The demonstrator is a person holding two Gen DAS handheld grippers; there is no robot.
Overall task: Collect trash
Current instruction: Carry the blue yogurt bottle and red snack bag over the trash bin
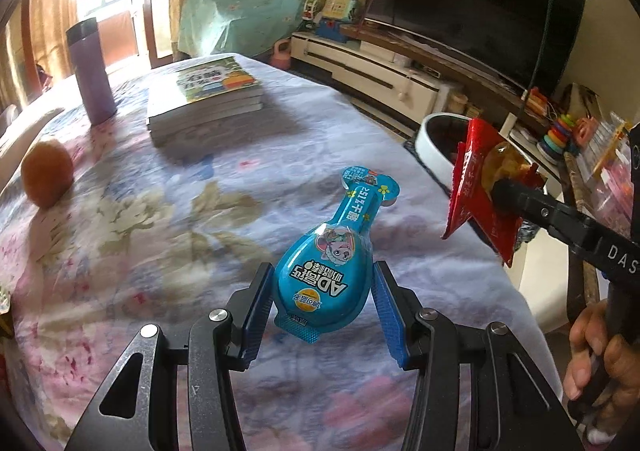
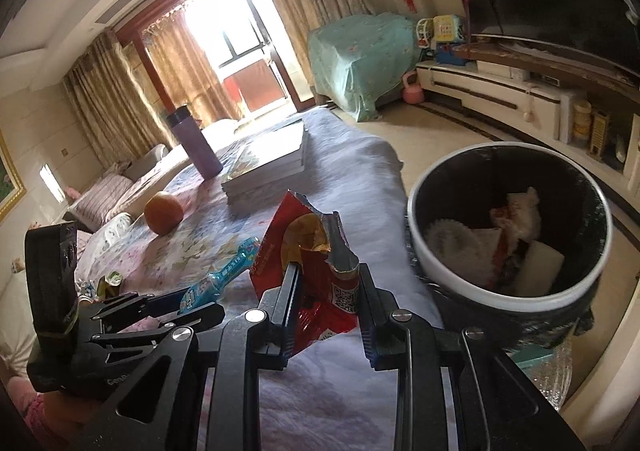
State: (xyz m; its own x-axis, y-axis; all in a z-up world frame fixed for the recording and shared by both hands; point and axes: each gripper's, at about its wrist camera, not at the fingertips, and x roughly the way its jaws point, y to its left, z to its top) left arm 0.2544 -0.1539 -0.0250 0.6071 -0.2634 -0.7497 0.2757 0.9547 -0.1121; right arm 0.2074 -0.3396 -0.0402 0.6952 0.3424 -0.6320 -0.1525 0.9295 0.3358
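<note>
My left gripper is shut on a blue bone-shaped snack pack, its blue pads pressing the pack's round end above the floral tablecloth. To its right, my right gripper holds a torn red snack wrapper in the air near the table's edge. In the right wrist view the right gripper is shut on that red wrapper. The white-rimmed trash bin stands just right of it on the floor, with paper and wrappers inside. The left gripper with the blue pack shows at lower left.
On the table stand a purple flask, a stack of books and an orange. A small green wrapper lies near the table's left side. A person's hand grips the right handle. TV cabinet behind the bin.
</note>
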